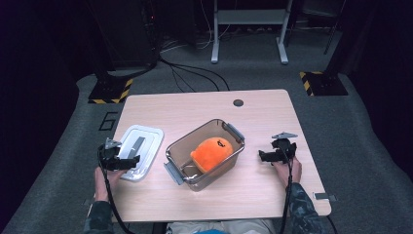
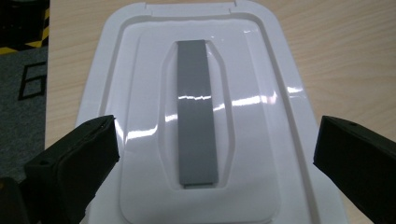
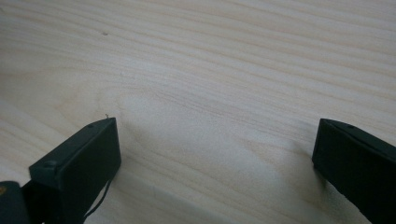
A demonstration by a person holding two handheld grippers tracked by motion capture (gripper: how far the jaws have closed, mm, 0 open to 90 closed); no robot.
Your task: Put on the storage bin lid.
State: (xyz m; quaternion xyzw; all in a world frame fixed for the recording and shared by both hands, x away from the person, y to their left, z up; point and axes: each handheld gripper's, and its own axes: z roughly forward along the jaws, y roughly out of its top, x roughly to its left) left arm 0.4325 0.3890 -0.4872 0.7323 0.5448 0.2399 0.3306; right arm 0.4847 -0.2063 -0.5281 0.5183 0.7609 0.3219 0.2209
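High view: unlabelled clear bin, orange plush toy inside.

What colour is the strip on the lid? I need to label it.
Grey, on a white lid; the strip shows best in the left gripper view.

Camouflage sleeves; black tools, trailing cables.

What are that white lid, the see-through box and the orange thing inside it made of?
The white lid looks like glossy moulded plastic: light glints across it, and its grey strip looks smooth too. The box seems to be clear, brownish-tinted plastic with grey clips. The orange thing looks like soft plush fabric, matte and rounded, probably a stuffed toy.
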